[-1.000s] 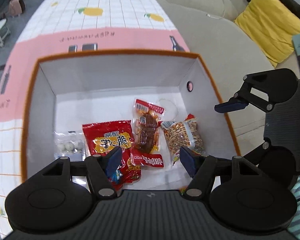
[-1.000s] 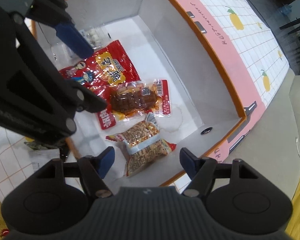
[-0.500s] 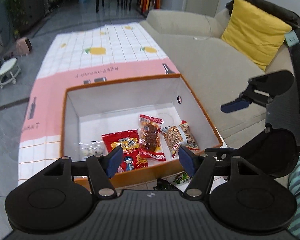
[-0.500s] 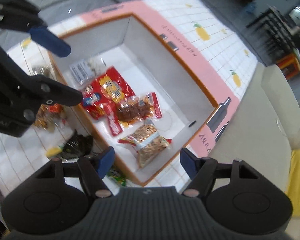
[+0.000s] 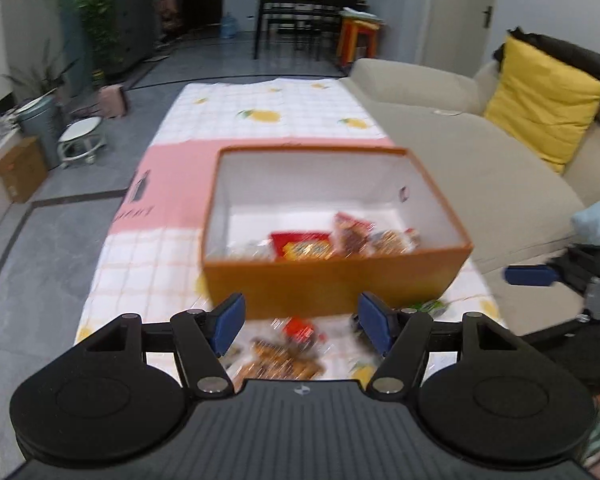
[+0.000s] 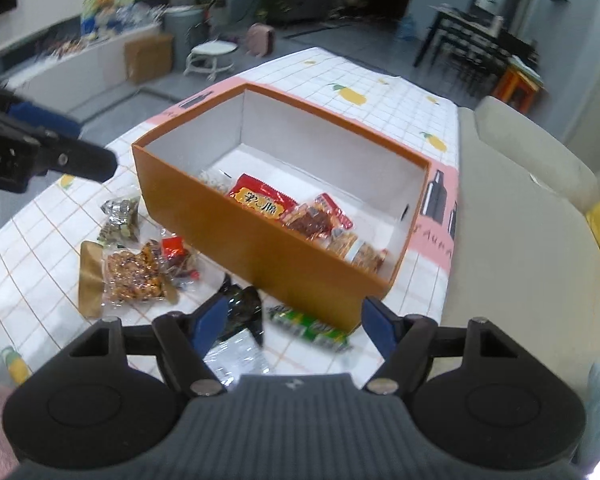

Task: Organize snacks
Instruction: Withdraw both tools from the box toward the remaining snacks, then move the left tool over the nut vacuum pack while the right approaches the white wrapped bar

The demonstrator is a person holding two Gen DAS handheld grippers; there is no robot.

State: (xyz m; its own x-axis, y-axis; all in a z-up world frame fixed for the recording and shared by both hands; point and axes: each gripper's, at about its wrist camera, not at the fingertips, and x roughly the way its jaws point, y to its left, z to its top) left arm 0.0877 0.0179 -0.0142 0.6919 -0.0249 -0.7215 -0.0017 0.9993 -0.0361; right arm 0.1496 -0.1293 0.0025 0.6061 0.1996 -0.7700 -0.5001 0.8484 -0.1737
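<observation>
While the orange box sits on the checkered tablecloth, it holds a red packet, a dark meat snack and a peanut pack along its near wall. More snacks lie loose on the cloth just outside: a nut bag, a small red packet, a foil pack, a black wrapper, a green wrapper. Left gripper and right gripper both hover over the loose snacks, jaws apart, nothing between them. Beige sofa alongside.

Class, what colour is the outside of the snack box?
Orange, the box shows best in the right wrist view.
</observation>
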